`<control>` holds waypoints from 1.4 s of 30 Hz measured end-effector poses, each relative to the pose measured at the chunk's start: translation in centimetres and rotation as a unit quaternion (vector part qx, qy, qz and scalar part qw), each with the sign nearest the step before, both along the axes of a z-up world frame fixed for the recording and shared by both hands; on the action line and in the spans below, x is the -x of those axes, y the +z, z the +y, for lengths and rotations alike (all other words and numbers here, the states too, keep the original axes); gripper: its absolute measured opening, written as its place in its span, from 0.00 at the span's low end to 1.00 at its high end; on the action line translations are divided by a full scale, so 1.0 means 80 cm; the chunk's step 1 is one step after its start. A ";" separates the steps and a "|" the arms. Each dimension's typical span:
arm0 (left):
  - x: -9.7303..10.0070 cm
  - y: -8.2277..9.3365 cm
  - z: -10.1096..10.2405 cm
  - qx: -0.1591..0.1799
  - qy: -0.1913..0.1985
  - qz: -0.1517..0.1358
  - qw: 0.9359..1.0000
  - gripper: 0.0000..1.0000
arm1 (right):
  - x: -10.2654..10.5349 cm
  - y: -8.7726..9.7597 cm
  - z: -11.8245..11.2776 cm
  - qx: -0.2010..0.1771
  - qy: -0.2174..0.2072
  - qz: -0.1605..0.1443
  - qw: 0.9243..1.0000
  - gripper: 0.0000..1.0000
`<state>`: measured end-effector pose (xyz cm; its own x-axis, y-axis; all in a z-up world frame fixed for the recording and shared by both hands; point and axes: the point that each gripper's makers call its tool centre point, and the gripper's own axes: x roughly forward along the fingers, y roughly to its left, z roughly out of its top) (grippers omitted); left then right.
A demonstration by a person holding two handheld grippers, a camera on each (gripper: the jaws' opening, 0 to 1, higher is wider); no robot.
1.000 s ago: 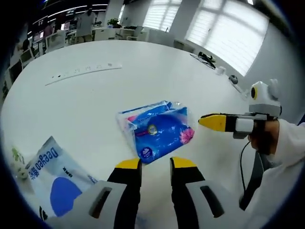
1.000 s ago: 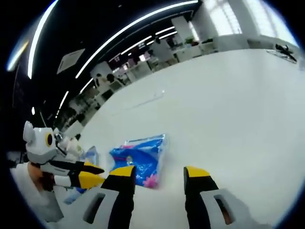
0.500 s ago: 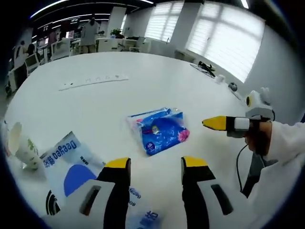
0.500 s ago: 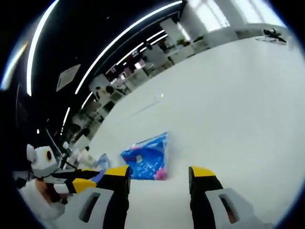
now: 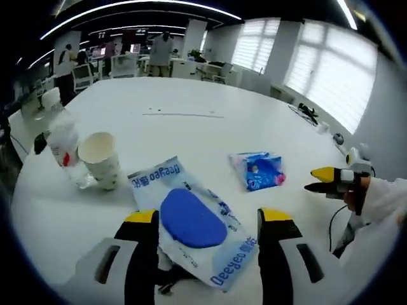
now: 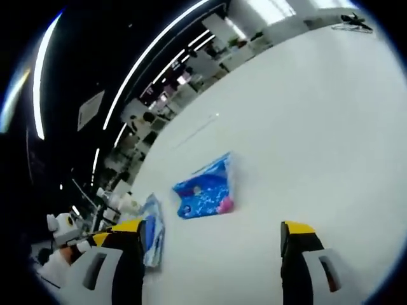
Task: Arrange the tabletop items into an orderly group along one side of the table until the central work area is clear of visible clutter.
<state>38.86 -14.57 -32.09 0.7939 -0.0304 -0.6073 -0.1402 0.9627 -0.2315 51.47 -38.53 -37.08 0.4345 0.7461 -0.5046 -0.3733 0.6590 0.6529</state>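
on the white desk, a clear bottle and paper cup stand far left. the left gripper gapes wide and empty over the white wipes pack. the blue tissue pack lies right of it. the right gripper is wide open, empty.

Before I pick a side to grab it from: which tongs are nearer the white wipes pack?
Left tongs: they straddle the white wipes pack. The right tongs hover well off beside it.
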 end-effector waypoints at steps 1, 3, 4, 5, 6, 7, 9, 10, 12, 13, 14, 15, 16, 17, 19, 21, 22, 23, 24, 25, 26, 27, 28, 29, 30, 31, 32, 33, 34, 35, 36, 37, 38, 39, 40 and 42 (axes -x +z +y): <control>0.008 0.000 0.015 0.001 0.019 -0.004 1.000 0.68 | 0.007 0.000 0.002 0.002 0.016 0.000 1.000 0.98; 0.016 0.002 0.024 0.006 0.046 -0.009 0.999 0.73 | 0.021 0.000 0.010 -0.014 0.050 0.022 0.998 1.00; 0.024 0.005 0.029 0.015 0.071 -0.011 0.997 0.80 | 0.024 0.001 0.011 -0.018 0.051 0.023 0.998 1.00; 0.029 0.005 0.040 0.022 0.084 -0.013 0.996 0.86 | 0.024 0.002 0.012 -0.018 0.052 0.021 0.998 1.00; 0.034 0.007 0.047 0.032 0.100 -0.020 0.994 0.94 | 0.026 0.002 0.013 -0.018 0.055 0.021 0.998 1.00; 0.038 0.007 0.050 0.038 0.111 -0.022 0.993 1.00 | 0.027 0.001 0.015 -0.016 0.059 0.023 0.998 1.00; 0.051 0.007 0.052 0.053 0.126 -0.018 0.990 0.98 | 0.029 0.001 0.020 -0.016 0.065 0.025 0.997 1.00; 0.055 0.007 0.054 0.052 0.126 -0.018 0.991 0.99 | 0.029 0.002 0.022 -0.018 0.067 0.026 0.997 1.00; 0.059 0.004 0.058 0.043 0.130 -0.014 0.990 1.00 | 0.029 0.003 0.028 -0.019 0.071 0.030 0.997 1.00; 0.062 0.002 0.064 0.042 0.133 -0.010 0.990 1.00 | 0.031 0.003 0.030 -0.019 0.076 0.031 0.996 1.00; 0.063 0.002 0.065 0.043 0.133 -0.009 0.990 1.00 | 0.033 0.004 0.033 -0.020 0.078 0.032 0.996 1.00; 0.066 0.000 0.067 0.044 0.135 -0.008 0.990 1.00 | 0.035 0.004 0.035 -0.021 0.081 0.035 0.996 1.00; 0.067 0.000 0.069 0.044 0.137 -0.008 0.990 0.99 | 0.034 0.005 0.035 -0.022 0.083 0.036 0.996 1.00; 0.067 -0.002 0.071 0.043 0.138 -0.006 0.989 0.98 | 0.035 0.006 0.035 -0.022 0.085 0.037 0.995 1.00; 0.065 -0.004 0.072 0.040 0.141 -0.003 0.989 0.96 | 0.037 0.006 0.039 -0.025 0.090 0.040 0.995 1.00; 0.062 -0.004 0.076 0.040 0.143 -0.003 0.989 0.94 | 0.044 0.006 0.040 -0.027 0.091 0.047 0.994 1.00; 0.060 -0.005 0.079 0.041 0.143 -0.003 0.989 0.93 | 0.045 0.005 0.039 -0.028 0.090 0.051 0.994 1.00; 0.060 -0.004 0.079 0.041 0.144 -0.003 0.989 0.92 | 0.046 0.005 0.039 -0.028 0.090 0.054 0.994 1.00; 0.057 -0.004 0.080 0.042 0.142 -0.003 0.989 0.90 | 0.048 0.005 0.038 -0.028 0.088 0.059 0.994 1.00; 0.055 -0.004 0.080 0.042 0.141 -0.002 0.989 0.88 | 0.048 0.004 0.038 -0.030 0.086 0.063 0.994 1.00; 0.052 -0.006 0.081 0.042 0.137 0.001 0.990 0.86 | 0.049 0.005 0.039 -0.033 0.085 0.068 0.994 1.00; 0.049 -0.007 0.085 0.041 0.135 0.004 0.990 0.84 | 0.050 0.005 0.039 -0.036 0.083 0.072 0.993 1.00; 0.045 -0.009 0.086 0.040 0.129 0.006 0.991 0.82 | 0.050 0.005 0.039 -0.038 0.081 0.076 0.993 1.00; 0.043 -0.010 0.087 0.041 0.126 0.007 0.991 0.80 | 0.051 0.006 0.039 -0.042 0.080 0.082 0.993 1.00; 0.038 -0.011 0.089 0.042 0.123 0.005 0.992 0.78 | 0.052 0.005 0.040 -0.046 0.080 0.087 0.992 1.00; 0.035 -0.009 0.088 0.041 0.121 0.000 0.992 0.76 | 0.054 0.007 0.043 -0.054 0.079 0.094 0.991 1.00; 0.031 -0.010 0.090 0.042 0.119 -0.002 0.992 0.74 | 0.054 0.008 0.045 -0.058 0.079 0.098 0.990 1.00; 0.025 -0.012 0.094 0.044 0.119 -0.002 0.992 0.72 | 0.056 0.009 0.049 -0.064 0.080 0.104 0.989 1.00; 0.017 -0.016 0.097 0.052 0.118 -0.002 0.992 0.70 | 0.060 0.014 0.053 -0.066 0.083 0.107 0.989 0.99; 0.014 -0.016 0.098 0.057 0.119 -0.003 0.991 0.69 | 0.065 0.016 0.059 -0.068 0.090 0.111 0.987 0.99; 0.008 -0.020 0.100 0.064 0.119 -0.002 0.991 0.67 | 0.069 0.018 0.064 -0.068 0.097 0.112 0.987 0.99; 0.004 -0.026 0.102 0.070 0.120 0.002 0.990 0.66 | 0.075 0.018 0.069 -0.067 0.106 0.115 0.985 0.99; -0.002 -0.031 0.105 0.078 0.121 0.003 0.990 0.64 | 0.087 0.019 0.077 -0.063 0.127 0.126 0.982 0.99; -0.004 -0.032 0.104 0.082 0.123 0.003 0.989 0.62 | 0.094 0.019 0.083 -0.061 0.139 0.132 0.980 0.99; -0.006 -0.033 0.102 0.091 0.126 0.004 0.988 0.60 | 0.103 0.020 0.089 -0.060 0.151 0.139 0.977 0.98; -0.017 -0.041 0.106 0.098 0.123 0.002 0.988 0.57 | 0.120 0.024 0.105 -0.065 0.179 0.150 0.970 0.98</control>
